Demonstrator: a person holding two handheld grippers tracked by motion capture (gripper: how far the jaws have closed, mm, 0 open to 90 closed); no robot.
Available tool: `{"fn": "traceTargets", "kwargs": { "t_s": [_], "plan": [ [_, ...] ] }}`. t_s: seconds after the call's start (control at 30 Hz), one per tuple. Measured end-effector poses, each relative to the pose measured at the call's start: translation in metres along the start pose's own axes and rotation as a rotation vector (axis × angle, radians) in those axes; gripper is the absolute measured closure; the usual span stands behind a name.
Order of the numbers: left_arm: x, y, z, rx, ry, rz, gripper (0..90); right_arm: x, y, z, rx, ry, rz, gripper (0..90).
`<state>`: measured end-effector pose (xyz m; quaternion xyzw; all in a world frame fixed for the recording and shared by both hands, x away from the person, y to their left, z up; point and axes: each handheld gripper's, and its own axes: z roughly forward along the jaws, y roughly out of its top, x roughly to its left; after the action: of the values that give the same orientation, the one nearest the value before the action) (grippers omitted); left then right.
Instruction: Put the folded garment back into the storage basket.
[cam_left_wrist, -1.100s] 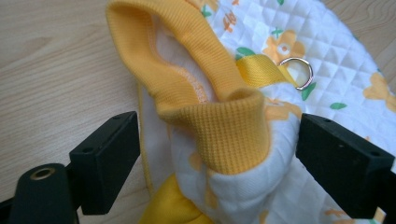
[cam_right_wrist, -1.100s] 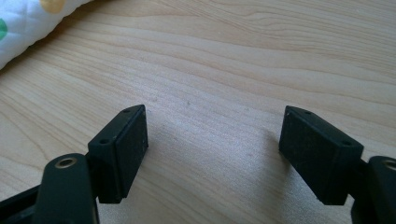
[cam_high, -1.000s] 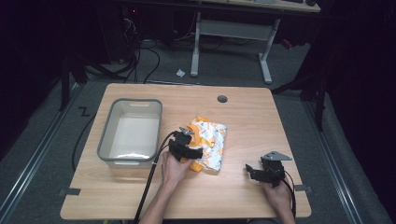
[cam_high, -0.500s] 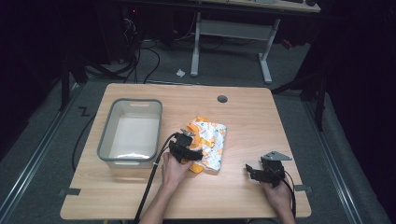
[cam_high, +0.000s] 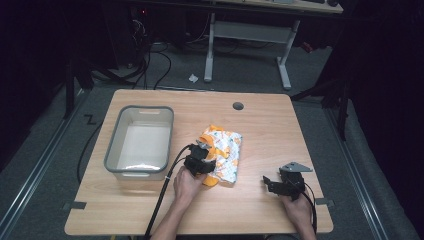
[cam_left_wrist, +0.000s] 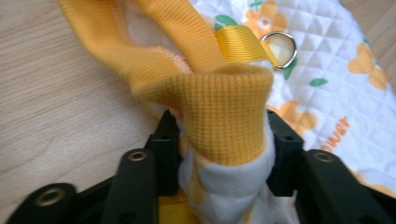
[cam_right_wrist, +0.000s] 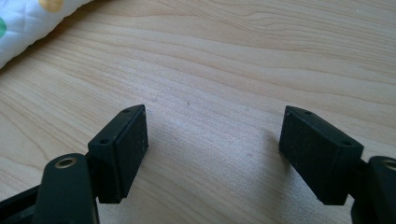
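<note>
Garment cuff was pinched by left gripper; right gripper, at four o'clock, gaped empty. Thin fold risked slipping.

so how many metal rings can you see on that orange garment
1: a metal D-ring on the orange strap, just beyond the fold pinched in the left tongs. Others may be hidden in the bunched garment.
</note>
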<state>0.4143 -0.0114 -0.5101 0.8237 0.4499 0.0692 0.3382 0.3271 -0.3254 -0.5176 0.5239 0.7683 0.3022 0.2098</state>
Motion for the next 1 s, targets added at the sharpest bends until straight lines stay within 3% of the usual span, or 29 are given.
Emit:
{"fn": "traceTargets", "kwargs": {
  "t_s": [0.27,0.7,1.0],
  "plan": [
    [0.001,0.001,-0.004,-0.023,-0.039,-0.012,72.7,0.0,0.0,0.0,0.0,-0.001,0.0,24.1],
    [-0.001,0.006,-0.031,-0.111,-0.114,-0.032,74.9,0.0,0.0,0.0,0.0,0.002,-0.005,24.0],
    [0.0,0.008,-0.047,-0.144,-0.127,-0.022,74.9,0.0,0.0,0.0,0.0,0.002,-0.004,24.1]
  ]
}}
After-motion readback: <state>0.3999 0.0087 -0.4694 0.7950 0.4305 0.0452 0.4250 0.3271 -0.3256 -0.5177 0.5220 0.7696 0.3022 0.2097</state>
